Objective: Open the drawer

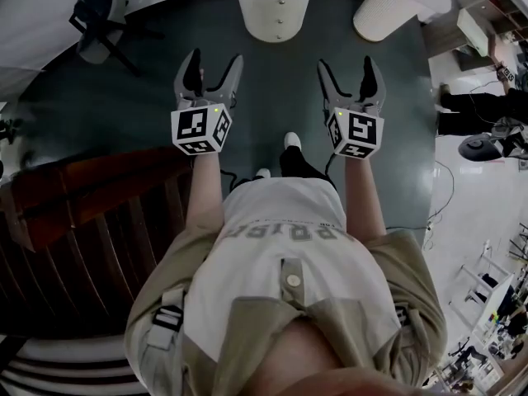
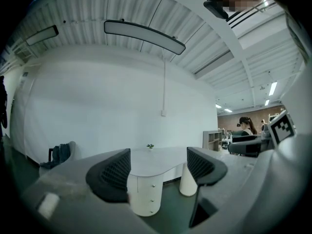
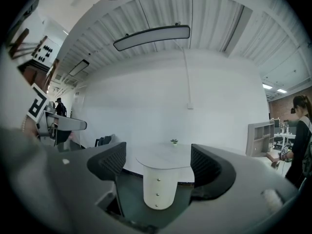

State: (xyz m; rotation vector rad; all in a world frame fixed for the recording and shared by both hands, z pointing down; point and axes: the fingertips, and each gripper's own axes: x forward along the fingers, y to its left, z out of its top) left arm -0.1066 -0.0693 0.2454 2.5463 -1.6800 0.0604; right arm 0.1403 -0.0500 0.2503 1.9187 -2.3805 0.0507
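Observation:
A white rounded drawer unit (image 1: 275, 13) with three small knobs down its front stands under a white table, ahead of me across the dark floor. The left gripper view shows the drawer unit (image 2: 145, 195) between and beyond the jaws. In the right gripper view the drawer unit (image 3: 159, 189) is centred between the jaws. My left gripper (image 1: 211, 68) is open and holds nothing. My right gripper (image 1: 352, 73) is also open and empty. Both are held side by side in the air, well short of the unit and apart from it.
A white cone-shaped table leg (image 1: 386, 11) stands right of the drawer unit. A dark wooden slatted piece of furniture (image 1: 91, 221) runs along my left. An office chair (image 1: 99, 19) sits at the far left. Cables (image 1: 441, 196) lie on the floor at the right. A person (image 3: 301, 140) stands far right.

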